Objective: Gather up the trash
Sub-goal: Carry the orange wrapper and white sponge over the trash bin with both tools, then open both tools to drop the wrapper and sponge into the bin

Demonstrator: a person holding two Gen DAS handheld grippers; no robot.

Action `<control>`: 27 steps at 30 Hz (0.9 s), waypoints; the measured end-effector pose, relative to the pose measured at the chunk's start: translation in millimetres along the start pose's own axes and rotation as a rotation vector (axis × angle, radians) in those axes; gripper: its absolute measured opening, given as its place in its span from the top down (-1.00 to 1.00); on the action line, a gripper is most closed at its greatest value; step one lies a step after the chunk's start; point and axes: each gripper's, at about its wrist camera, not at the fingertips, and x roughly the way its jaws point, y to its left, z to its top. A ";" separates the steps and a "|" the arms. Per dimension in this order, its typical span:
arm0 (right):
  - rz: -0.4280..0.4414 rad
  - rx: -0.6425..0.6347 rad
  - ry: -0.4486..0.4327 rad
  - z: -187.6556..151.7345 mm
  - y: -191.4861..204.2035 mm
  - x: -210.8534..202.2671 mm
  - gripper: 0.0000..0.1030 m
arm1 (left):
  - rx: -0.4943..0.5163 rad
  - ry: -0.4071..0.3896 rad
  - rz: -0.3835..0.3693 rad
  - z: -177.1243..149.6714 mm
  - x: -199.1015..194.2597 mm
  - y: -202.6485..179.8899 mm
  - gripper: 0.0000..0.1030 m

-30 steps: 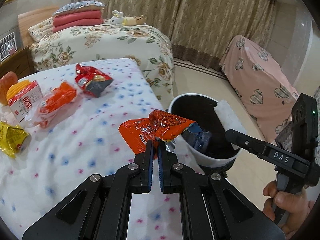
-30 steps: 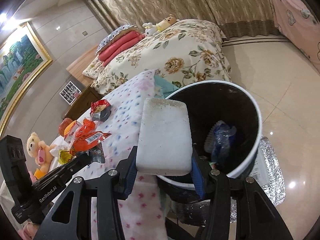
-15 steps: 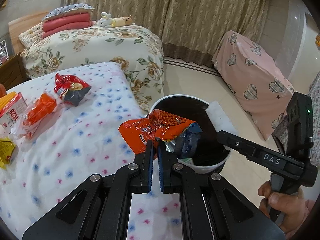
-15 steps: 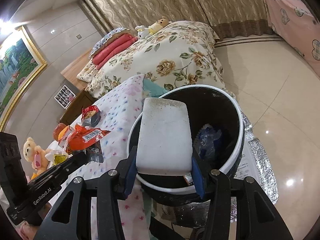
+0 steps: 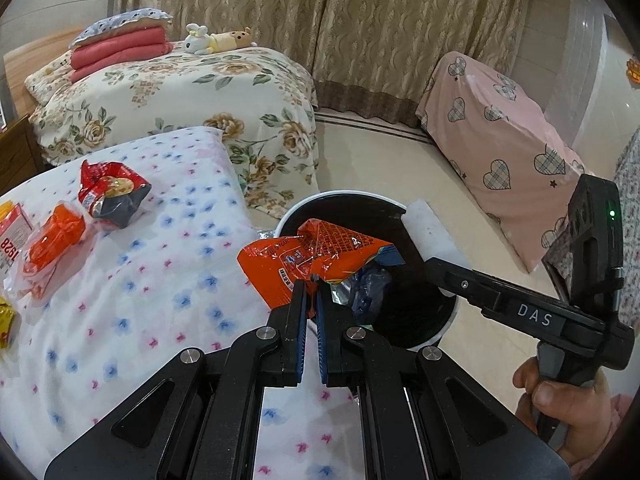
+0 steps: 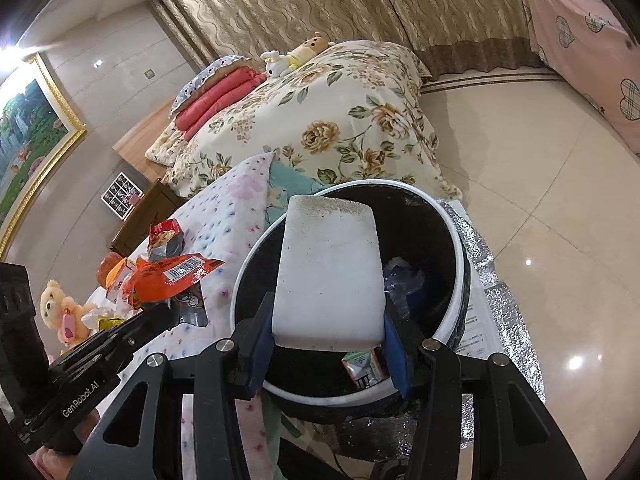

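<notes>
My left gripper (image 5: 311,282) is shut on an orange snack wrapper (image 5: 312,258) and holds it at the near rim of the round black bin with a white rim (image 5: 320,202). My right gripper (image 6: 326,334) is shut on a white foam block (image 6: 328,268) and holds it over the same bin (image 6: 450,216). The bin holds blue plastic (image 6: 404,278) and other trash. The wrapper also shows in the right wrist view (image 6: 170,280), left of the bin.
On the dotted white cover (image 5: 160,280) lie a red snack bag (image 5: 110,192), an orange packet (image 5: 54,240) and a carton (image 5: 12,236). A floral bed (image 5: 180,96) stands behind. A pink heart-print cover (image 5: 500,152) is at the right. Silver foil (image 6: 504,312) lies under the bin.
The left gripper has carried the orange wrapper to the right, over the bin's near rim. The right gripper has lifted a little, still holding the foam block over the bin.
</notes>
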 end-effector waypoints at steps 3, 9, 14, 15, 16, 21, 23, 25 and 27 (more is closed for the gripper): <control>-0.004 0.000 0.000 1.9 -1.7 0.0 0.04 | 0.005 0.004 -0.001 2.3 4.1 -2.5 0.92; -0.009 0.002 0.005 6.7 -5.5 3.0 0.03 | 0.003 0.015 -0.005 7.3 12.8 -5.1 0.92; -0.017 0.008 0.015 9.9 -9.5 8.4 0.02 | 0.007 0.019 -0.004 12.2 19.9 -6.6 0.92; -0.017 0.010 0.016 10.3 -10.1 9.2 0.02 | 0.005 0.021 -0.003 13.1 21.6 -6.4 0.92; -0.016 0.012 0.016 10.6 -11.5 9.4 0.02 | 0.001 0.024 -0.006 13.8 23.4 -6.1 0.92; -0.017 0.019 0.017 14.4 -14.0 11.4 0.00 | -0.002 0.034 -0.011 14.8 29.9 -7.0 0.92; -0.017 0.020 0.019 15.6 -14.8 11.4 -0.01 | 0.004 0.040 -0.027 14.1 30.9 -8.5 0.92; -0.018 0.026 0.019 16.4 -15.9 11.0 -0.02 | 0.012 0.036 -0.023 14.5 30.9 -10.3 0.91; -0.021 0.036 0.022 17.3 -18.3 11.1 -0.08 | 0.009 0.040 -0.024 14.5 31.4 -9.5 0.87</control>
